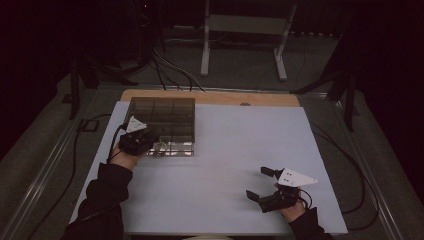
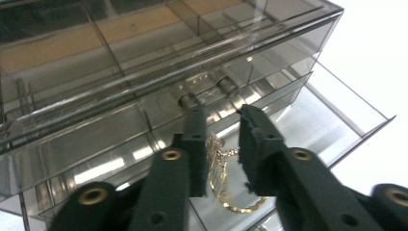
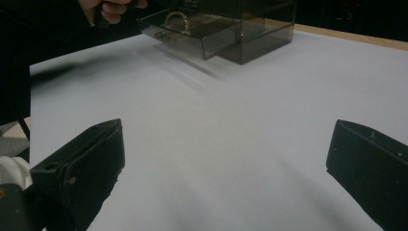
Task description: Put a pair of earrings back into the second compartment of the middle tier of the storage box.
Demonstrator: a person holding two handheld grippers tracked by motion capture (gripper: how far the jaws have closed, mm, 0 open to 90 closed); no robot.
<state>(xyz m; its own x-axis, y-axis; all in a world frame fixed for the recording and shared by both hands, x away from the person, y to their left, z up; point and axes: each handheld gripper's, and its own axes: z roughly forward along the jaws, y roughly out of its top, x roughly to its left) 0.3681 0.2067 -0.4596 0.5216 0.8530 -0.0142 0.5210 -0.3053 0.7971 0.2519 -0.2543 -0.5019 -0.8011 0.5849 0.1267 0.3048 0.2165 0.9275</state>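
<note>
A smoky clear drawer box (image 1: 165,117) stands at the back left of the white table (image 1: 225,165). Its bottom drawer (image 2: 346,101) is pulled out. A gold chain bracelet (image 2: 226,192) lies in that drawer, and in the right gripper view the bracelet (image 3: 175,19) shows as a small gold arch. My left gripper (image 2: 221,113) reaches down into the drawer, its jaws a little apart on either side of the chain, which touches the left jaw. In the high view the left gripper (image 1: 150,137) is at the drawer's front left. My right gripper (image 1: 256,182) hovers wide open over the front right, holding nothing.
A wooden strip (image 1: 210,96) runs along the table's back edge. Behind it stands a metal frame (image 1: 245,30), with cables (image 1: 172,67) across the floor. The white surface stretches bare between the box (image 3: 260,29) and my right gripper (image 3: 226,130).
</note>
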